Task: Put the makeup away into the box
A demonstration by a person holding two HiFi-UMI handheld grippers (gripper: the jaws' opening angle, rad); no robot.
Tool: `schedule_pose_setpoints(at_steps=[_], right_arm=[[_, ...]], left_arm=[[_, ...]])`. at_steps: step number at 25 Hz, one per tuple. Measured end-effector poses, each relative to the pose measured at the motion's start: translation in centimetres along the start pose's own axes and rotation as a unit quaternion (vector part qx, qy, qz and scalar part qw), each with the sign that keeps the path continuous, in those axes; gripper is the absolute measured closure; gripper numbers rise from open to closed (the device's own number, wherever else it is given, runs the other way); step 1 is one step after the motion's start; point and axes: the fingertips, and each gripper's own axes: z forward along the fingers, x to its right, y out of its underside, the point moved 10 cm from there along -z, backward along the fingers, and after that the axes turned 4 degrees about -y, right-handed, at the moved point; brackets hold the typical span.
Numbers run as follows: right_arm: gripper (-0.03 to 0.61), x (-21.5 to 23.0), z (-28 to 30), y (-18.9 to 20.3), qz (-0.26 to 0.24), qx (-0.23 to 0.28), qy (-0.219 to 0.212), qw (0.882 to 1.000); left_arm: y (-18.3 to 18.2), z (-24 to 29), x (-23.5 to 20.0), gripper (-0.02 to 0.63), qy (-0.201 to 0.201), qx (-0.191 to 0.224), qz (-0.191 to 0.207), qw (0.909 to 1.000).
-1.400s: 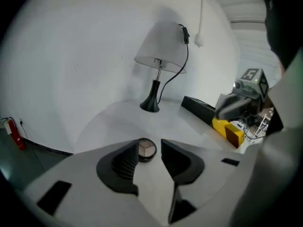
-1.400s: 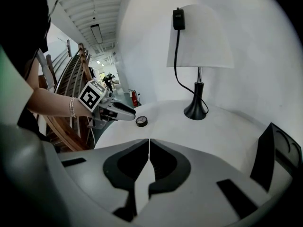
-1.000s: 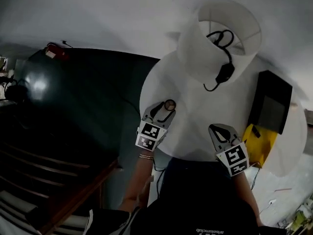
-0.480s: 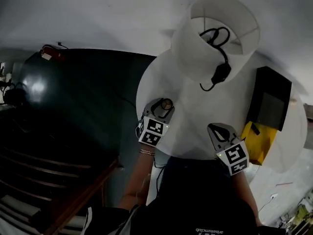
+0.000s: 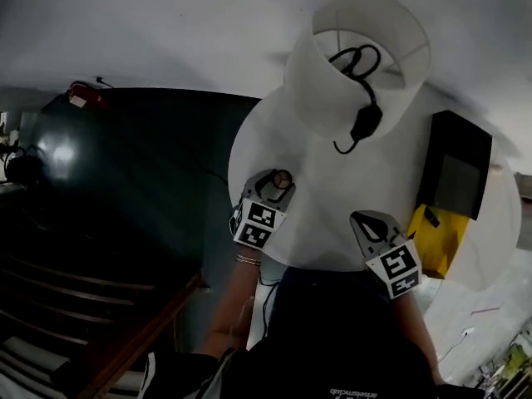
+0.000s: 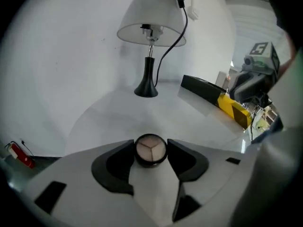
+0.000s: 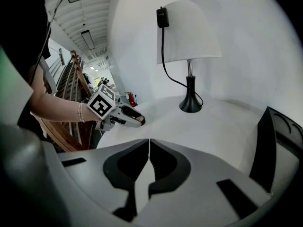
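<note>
The round makeup compact [image 6: 151, 151] sits on the white table [image 5: 349, 210], left of centre in the head view. My left claw [image 6: 151, 144] straddles it, jaws just opened wide, not yet clamping. I'd centre it and squeeze evenly, then carry it to the black box [image 5: 455, 169] at right. My right claw [image 7: 148, 143] is closed and empty.

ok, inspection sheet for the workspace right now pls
surface: round white table, mostly bare.
job's things: round makeup compact on the table near its left edge; black box at the right edge.
clutter: lamp with white shade; yellow item beside the box.
grippers: left gripper fingers have just been opening, compact between them, no grip evident; right gripper shut, empty.
cables: black lamp cord with switch hangs down the shade.
surroundings: white wall, dark floor, red object, wooden railing.
</note>
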Motion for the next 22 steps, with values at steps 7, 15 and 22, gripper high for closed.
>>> schedule_pose_setpoints(at_steps=[7,15,22], right_arm=[[0.557,-0.1,-0.5,0.4,0.001,0.009,0.0,1.0],[0.555,-0.3,-1.4,0.9,0.002,0.017,0.003,1.0],[0.555,-0.4,-1.8,1.1,-0.002,0.024,0.007,1.0]], left_arm=[[-0.4,-0.7,0.8,0.385,0.0,0.017,-0.002,0.9999],[-0.4,-0.7,1.7,0.385,0.002,0.039,-0.015,0.9991],[-0.7,-1.3,2.3,0.385,0.012,0.059,-0.016,0.9981]])
